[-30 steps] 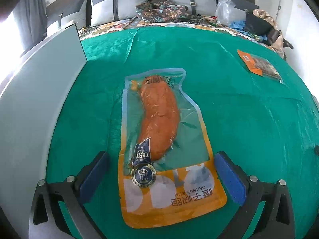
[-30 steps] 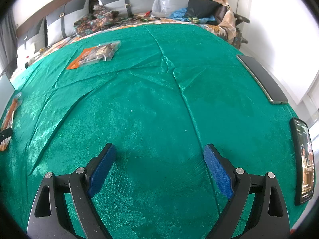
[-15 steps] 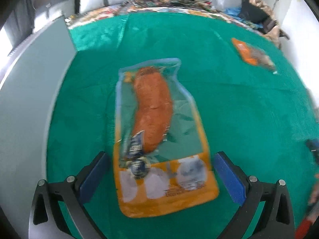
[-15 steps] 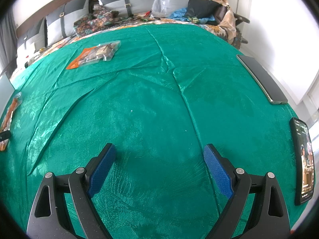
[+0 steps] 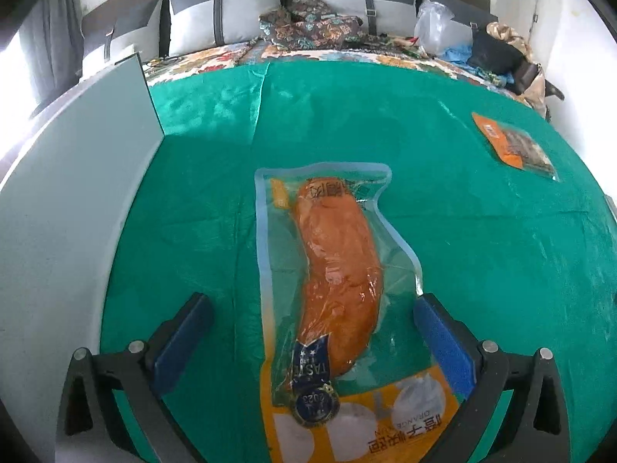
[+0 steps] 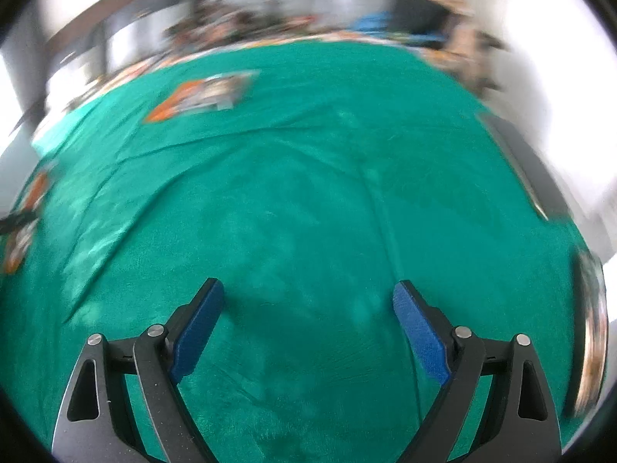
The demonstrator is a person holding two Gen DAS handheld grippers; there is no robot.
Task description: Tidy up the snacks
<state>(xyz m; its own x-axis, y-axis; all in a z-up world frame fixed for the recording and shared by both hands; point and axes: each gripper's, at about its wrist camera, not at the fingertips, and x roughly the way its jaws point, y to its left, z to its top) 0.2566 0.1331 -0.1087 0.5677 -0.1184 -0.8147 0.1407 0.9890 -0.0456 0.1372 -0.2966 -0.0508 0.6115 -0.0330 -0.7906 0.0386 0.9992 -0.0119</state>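
Through the left wrist camera we see our left gripper [image 5: 308, 310] spread wide and holding nothing, its blue pads on either side of a long vacuum-sealed snack pouch [image 5: 335, 293] that lies flat on the green cloth [image 5: 482, 250]. Beside it on the left stands a grey panel [image 5: 77, 193], and a smaller orange snack packet [image 5: 513, 146] rests well apart at the far right. We judge the pouch light, with slick film and a firm orange piece inside; the flat film borders would likely slip or crumple, so we would close across the thick middle, or pinch the stiffer printed end nearest us. Through the right wrist camera, which is blurred, our right gripper [image 6: 308, 306] is likewise spread wide and empty over bare cloth, with the orange packet [image 6: 200, 94] far ahead and the long pouch [image 6: 23, 223] barely visible at the left edge.
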